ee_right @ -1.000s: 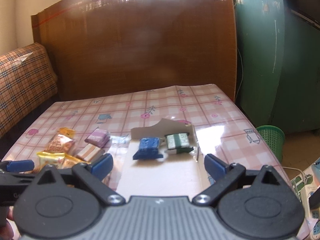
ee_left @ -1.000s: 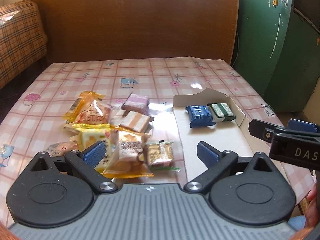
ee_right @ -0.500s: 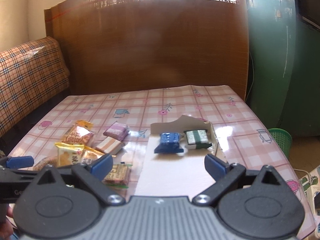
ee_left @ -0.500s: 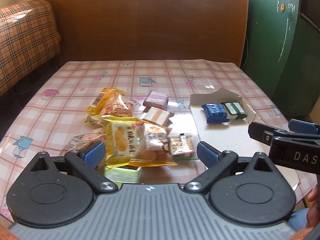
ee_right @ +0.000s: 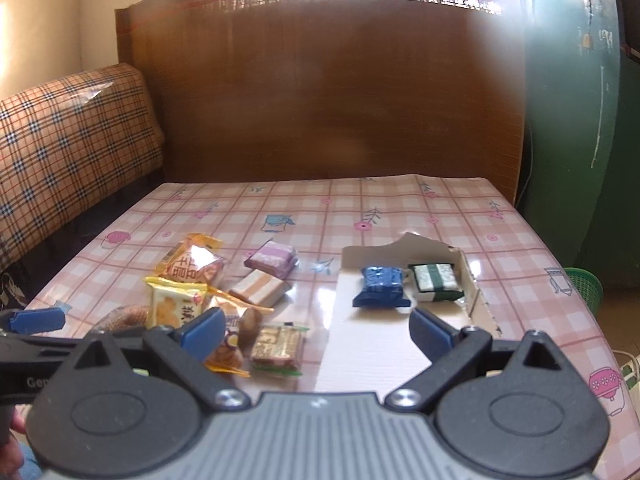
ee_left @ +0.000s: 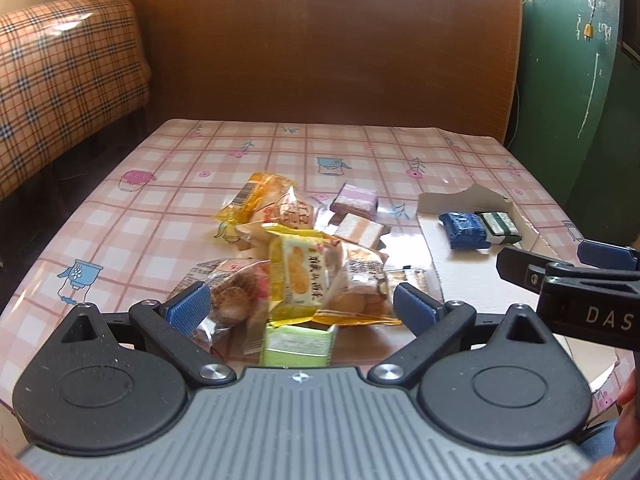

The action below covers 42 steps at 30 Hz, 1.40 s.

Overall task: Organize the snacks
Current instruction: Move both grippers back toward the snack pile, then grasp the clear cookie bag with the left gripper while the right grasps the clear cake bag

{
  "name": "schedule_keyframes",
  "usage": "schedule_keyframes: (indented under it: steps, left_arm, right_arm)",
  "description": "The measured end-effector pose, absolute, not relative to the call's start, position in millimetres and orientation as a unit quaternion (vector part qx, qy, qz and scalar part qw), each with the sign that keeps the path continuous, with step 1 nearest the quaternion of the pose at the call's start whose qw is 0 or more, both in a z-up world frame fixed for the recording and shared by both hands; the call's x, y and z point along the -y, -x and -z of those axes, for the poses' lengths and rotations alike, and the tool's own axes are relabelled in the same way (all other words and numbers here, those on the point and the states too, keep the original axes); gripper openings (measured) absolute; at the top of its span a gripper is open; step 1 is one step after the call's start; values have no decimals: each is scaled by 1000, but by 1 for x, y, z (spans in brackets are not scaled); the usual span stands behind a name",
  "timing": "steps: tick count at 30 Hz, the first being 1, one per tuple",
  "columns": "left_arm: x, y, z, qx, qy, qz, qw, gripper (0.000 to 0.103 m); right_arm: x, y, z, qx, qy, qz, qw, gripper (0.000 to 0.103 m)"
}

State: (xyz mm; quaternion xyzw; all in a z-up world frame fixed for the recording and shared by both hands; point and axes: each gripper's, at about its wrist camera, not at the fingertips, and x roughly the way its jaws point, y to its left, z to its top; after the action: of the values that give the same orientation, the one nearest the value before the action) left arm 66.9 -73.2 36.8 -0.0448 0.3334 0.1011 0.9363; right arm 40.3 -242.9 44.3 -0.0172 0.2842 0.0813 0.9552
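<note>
The left gripper has drawn back from the snack pile; its fingers stand spread, and a light green packet, unseen a second ago, now lies between them at the pile's near edge. The right gripper, also spread, hovers over the near part of the cardboard tray, where a blue packet and a green-striped packet lie side by side at the far end.
</note>
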Motion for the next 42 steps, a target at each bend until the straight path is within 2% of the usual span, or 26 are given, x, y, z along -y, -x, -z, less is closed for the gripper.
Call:
schedule_keyframes:
  steps: [31, 42]
  left_arm:
    - [17, -57, 13, -346, 84, -128, 926, 103]
    - [-28, -119, 40, -390, 50, -119, 912, 103]
  right_arm:
    - [191, -50, -4, -304, 36, -124, 944, 98]
    - [200, -67, 5, -320, 28, -117, 940, 98]
